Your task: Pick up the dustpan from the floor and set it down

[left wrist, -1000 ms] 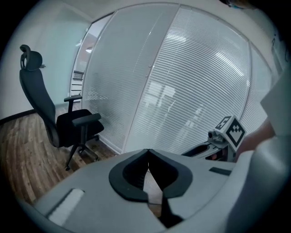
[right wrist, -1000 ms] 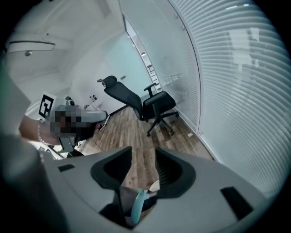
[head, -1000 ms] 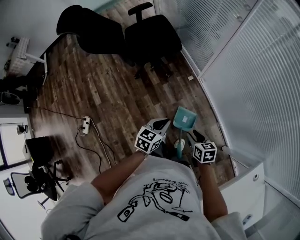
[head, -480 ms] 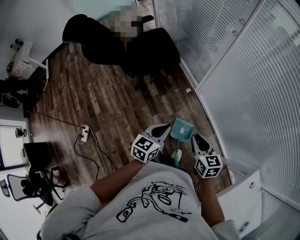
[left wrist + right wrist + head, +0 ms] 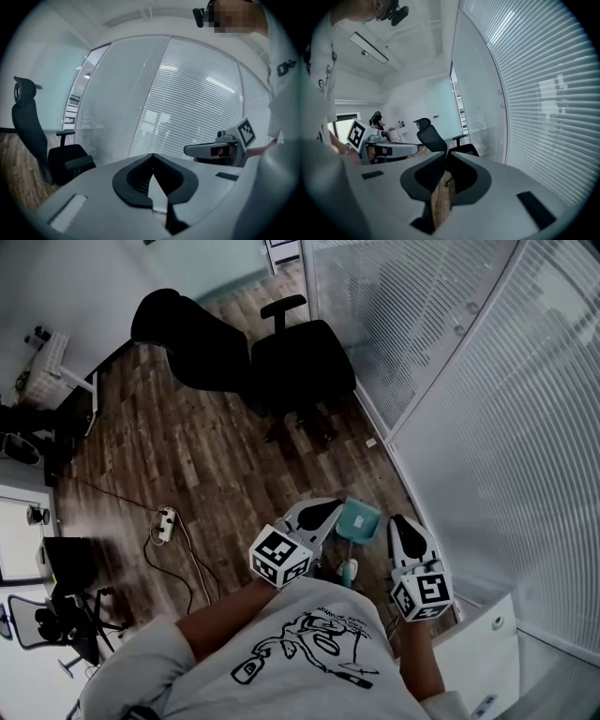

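1. Teal dustpan (image 5: 360, 519) lies on the wooden floor (image 5: 187, 446) at the lower centre of the head view. Its pale handle (image 5: 349, 568) points toward the person's shirt (image 5: 309, 652).
2. It shows between the two grippers in that view, close to the glass wall with blinds (image 5: 487, 409) on the right.
3. Left gripper (image 5: 325, 510) sits at the dustpan's left edge in the picture. Its own view shows the jaws pressed tip to tip, holding nothing.
4. Right gripper (image 5: 404, 525) sits to the dustpan's right. Its jaws have just been closing and meet at the tips, with nothing gripped between them.
5. Two black office chairs (image 5: 300, 357) stand at upper centre, and a white power strip (image 5: 166, 523) lies at the left.
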Tool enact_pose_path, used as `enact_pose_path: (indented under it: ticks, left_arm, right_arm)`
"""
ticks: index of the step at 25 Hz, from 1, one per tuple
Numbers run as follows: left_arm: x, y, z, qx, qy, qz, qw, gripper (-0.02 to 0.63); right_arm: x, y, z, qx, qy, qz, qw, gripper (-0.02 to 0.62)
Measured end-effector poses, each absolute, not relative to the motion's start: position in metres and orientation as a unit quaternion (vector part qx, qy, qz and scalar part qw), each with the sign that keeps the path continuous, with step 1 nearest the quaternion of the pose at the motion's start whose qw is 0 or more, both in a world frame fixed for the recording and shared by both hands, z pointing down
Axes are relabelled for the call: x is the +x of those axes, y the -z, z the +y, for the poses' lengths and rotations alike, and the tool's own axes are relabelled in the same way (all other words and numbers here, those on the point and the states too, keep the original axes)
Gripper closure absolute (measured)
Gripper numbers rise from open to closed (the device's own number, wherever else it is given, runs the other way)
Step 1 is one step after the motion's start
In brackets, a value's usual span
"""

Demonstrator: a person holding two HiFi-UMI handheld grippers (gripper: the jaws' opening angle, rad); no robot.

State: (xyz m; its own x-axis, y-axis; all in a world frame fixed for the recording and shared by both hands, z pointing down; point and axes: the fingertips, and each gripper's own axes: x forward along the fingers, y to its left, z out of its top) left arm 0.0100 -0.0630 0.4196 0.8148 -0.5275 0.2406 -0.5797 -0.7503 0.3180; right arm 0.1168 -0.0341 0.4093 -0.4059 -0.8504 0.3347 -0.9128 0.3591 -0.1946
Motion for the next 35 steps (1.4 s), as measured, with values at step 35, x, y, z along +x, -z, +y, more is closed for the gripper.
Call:
enact_pose_path:
  ticks: [35]
  left_arm:
    - [0.009,-0.274,-0.049,0.956,0.009,-0.286,0.067,0.604]
  right_arm:
    - [0.103,-0.270,-0.022,0.546,-0.044,-0.832,0.085,0.578]
